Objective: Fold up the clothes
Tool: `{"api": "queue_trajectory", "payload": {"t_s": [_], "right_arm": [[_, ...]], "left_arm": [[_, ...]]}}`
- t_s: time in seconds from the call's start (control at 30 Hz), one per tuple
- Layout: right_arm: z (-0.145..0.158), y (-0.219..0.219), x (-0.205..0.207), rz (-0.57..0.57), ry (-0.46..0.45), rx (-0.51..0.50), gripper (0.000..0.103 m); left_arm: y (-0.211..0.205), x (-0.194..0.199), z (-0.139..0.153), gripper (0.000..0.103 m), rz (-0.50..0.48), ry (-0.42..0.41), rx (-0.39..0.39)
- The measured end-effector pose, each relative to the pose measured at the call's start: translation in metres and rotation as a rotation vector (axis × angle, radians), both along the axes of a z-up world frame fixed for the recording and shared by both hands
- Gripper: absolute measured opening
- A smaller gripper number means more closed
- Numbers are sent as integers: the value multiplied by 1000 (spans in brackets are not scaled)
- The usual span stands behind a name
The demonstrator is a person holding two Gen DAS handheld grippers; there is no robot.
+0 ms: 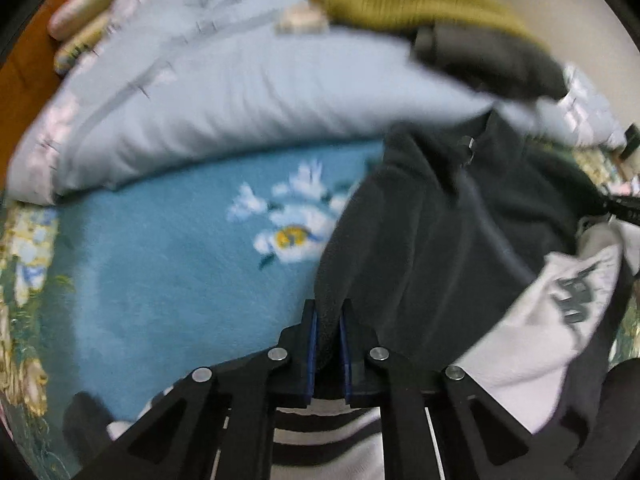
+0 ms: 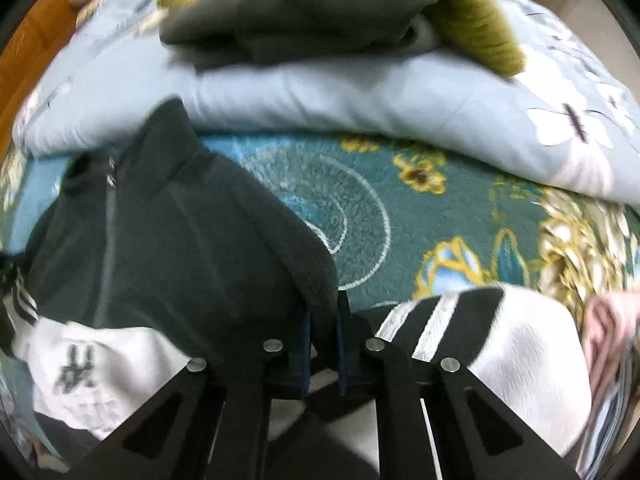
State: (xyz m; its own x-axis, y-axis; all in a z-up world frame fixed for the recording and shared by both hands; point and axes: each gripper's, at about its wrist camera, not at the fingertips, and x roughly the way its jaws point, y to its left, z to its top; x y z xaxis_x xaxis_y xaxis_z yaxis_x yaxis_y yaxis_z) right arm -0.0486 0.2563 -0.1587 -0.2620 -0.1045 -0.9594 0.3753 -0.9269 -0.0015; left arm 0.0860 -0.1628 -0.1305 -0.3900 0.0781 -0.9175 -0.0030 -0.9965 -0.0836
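Left wrist view: motion blur throughout, edges soft. Left gripper (image 1: 328, 328) has its jaws pinched on a corner of the dark fleece jacket (image 1: 448, 224); the fabric is nappy, thick, with a zipper running up toward the collar. The jacket drapes to the right over a white garment (image 1: 560, 320) bearing a dark printed logo, illegible. Below the gripper, black-and-white stripes are largely hidden by the linkage. A blue fleece blanket (image 1: 168, 248) with a white flower lies left; a pale quilted duvet (image 1: 248, 104) bulges behind it, topped by olive and grey folded clothes (image 1: 440, 12), smeared.

Right wrist view: right gripper (image 2: 324, 320) is likewise clamped on a jacket corner, pile texture plain at the pinch. The jacket body spreads left. The striped white garment (image 2: 500, 344) lies right. The teal floral blanket (image 2: 420, 216) lies beyond; the far-right edge is cut off, with unidentifiable pinkish cloth.
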Motion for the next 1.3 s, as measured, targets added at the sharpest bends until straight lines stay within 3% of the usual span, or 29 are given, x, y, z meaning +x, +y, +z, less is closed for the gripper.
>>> {"api": "queue_trajectory", "payload": {"t_s": [0.1,0.2,0.33,0.53,0.6,0.7,0.8,0.87,0.9,0.93,1.03,1.1,1.17,1.3], "right_arm": [[35,18,20,-63,85,-54,10],[67,6,27,-73,169,-51,10],[97,-2,16,-91,254,-46,10],[134,5,-33,-199,318,-15,10],[127,8,-47,-241,278,-8,10],[112,13,-64,-297,204,-1,10],[105,8,-61,-288,204,30,13],[103,5,-54,-271,238,69,26],[103,4,-50,-263,255,87,43],[103,6,-46,-259,267,88,48],[110,22,-27,-277,299,15,48],[111,40,-8,-302,297,-55,49],[110,60,12,-329,278,-127,53],[72,103,50,-395,101,-225,54]], "left_arm": [[-4,9,32,10,33,87,-5],[-7,11,56,10,47,170,-36],[-16,-18,82,10,21,252,-42],[-3,-100,77,10,11,229,-17],[1,-126,72,10,15,213,-3],[-4,-148,41,10,96,108,75],[0,-150,25,12,135,69,108],[-1,-145,24,14,143,48,143],[-4,-142,27,16,146,50,167],[-8,-132,33,19,158,65,181],[-17,-102,47,33,186,99,226],[-8,-70,33,55,162,45,268],[1,-38,19,59,137,-8,309],[18,27,-9,59,87,-116,392]]}}
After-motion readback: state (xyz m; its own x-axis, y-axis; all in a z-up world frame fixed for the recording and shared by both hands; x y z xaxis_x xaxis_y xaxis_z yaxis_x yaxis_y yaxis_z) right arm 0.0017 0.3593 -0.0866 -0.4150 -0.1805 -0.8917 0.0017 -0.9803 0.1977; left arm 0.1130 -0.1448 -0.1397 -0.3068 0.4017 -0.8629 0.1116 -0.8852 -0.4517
